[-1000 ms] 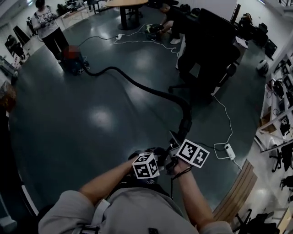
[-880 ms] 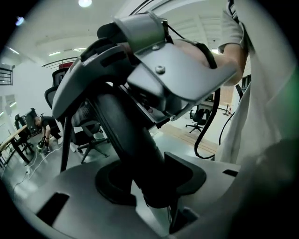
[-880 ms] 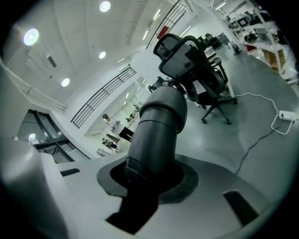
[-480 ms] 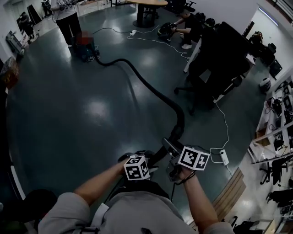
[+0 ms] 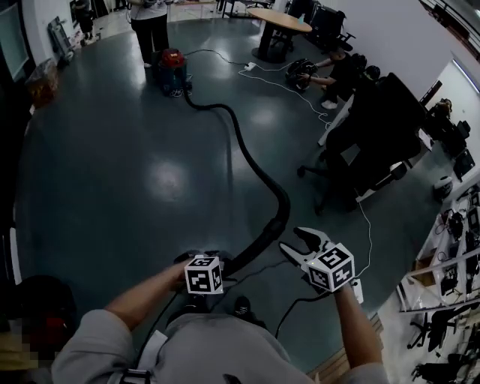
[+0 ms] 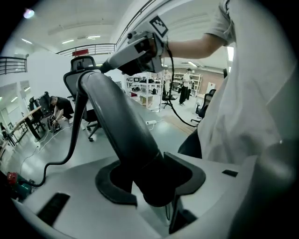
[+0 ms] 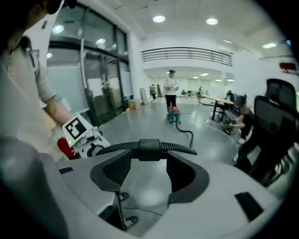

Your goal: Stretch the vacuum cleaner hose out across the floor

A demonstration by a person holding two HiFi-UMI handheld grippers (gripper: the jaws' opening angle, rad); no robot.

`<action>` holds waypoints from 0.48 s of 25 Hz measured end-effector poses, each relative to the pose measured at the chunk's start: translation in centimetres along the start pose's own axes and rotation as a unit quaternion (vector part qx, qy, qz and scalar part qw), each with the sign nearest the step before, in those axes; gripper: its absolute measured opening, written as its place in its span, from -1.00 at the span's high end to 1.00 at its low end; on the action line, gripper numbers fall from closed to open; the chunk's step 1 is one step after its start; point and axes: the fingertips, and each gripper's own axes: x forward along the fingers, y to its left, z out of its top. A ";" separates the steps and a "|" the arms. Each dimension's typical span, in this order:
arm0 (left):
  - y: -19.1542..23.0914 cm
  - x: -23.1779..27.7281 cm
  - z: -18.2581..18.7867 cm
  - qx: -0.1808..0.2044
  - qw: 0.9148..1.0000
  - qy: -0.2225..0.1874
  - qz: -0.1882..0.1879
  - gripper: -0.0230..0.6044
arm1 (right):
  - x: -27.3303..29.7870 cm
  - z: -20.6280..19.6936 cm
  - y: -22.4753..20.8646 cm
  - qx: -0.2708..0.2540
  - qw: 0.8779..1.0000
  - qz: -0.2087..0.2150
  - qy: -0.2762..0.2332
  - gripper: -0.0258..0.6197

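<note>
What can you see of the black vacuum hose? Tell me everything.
The hose is black and ribbed, ending in a smooth rigid tube. It snakes over the dark floor from the red-topped vacuum cleaner, then rises at the near end. The left tongs clamp the smooth tube; the right tongs, which have just been opening, stand open with the hose just past their tips.

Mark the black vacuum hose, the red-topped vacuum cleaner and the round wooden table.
black ribbed vacuum hose (image 5: 282, 208), head view, bend near the person.
red-topped vacuum cleaner (image 5: 172, 59), head view, red lid.
round wooden table (image 5: 279, 20), head view, tabletop.
</note>
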 end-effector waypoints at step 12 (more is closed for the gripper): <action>-4.0 -1.2 1.6 -0.075 0.991 0.093 0.057 0.34 | 1.8 -1.1 -0.2 -0.502 0.839 0.195 0.077 0.23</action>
